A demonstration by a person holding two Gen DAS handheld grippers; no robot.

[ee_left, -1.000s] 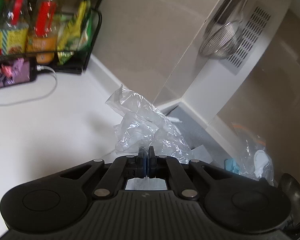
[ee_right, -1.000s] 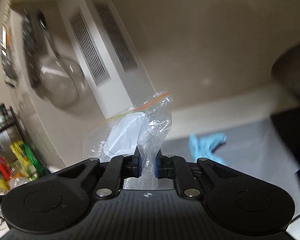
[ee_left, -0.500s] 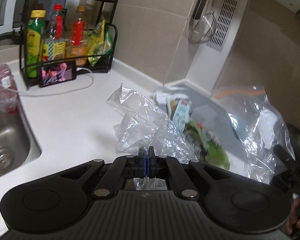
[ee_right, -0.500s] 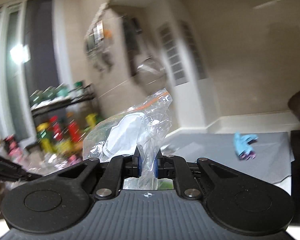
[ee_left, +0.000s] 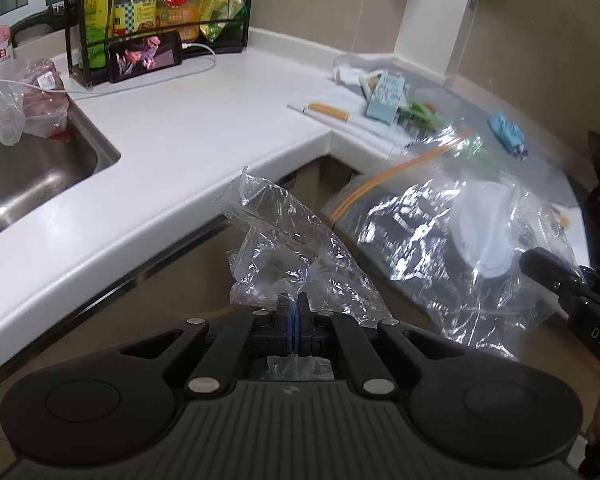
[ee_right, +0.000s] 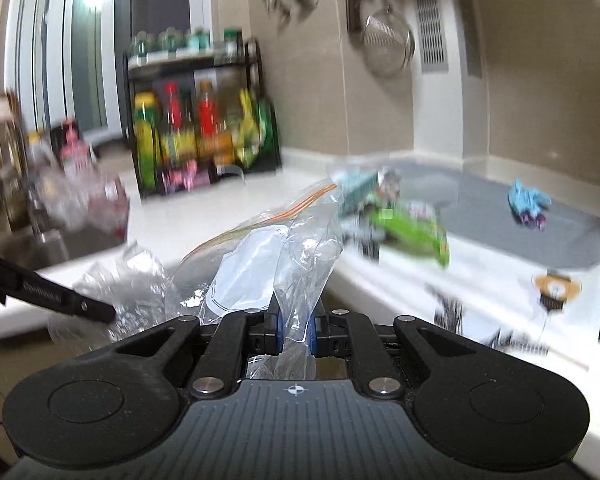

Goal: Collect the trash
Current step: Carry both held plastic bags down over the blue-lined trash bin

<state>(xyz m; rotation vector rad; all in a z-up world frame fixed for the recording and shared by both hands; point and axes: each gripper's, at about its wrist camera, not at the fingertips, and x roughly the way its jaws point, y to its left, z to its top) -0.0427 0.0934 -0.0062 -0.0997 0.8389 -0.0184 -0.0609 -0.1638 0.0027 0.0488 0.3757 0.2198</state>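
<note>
Both views have swung off the wall toward the worktop (ee_left: 204,132); I keep the left tool (ee_left: 293,312) clamped on limp crumpled film (ee_left: 284,248), the right tool (ee_right: 294,328) on the slippery zip bag (ee_right: 260,256), pinched at gathered folds.

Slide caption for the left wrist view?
Left gripper shut on crumpled clear plastic, off the counter's edge.

A home kitchen — steel sink (ee_left: 40,168), white countertop (ee_left: 188,128), condiment rack (ee_right: 204,120).
</note>
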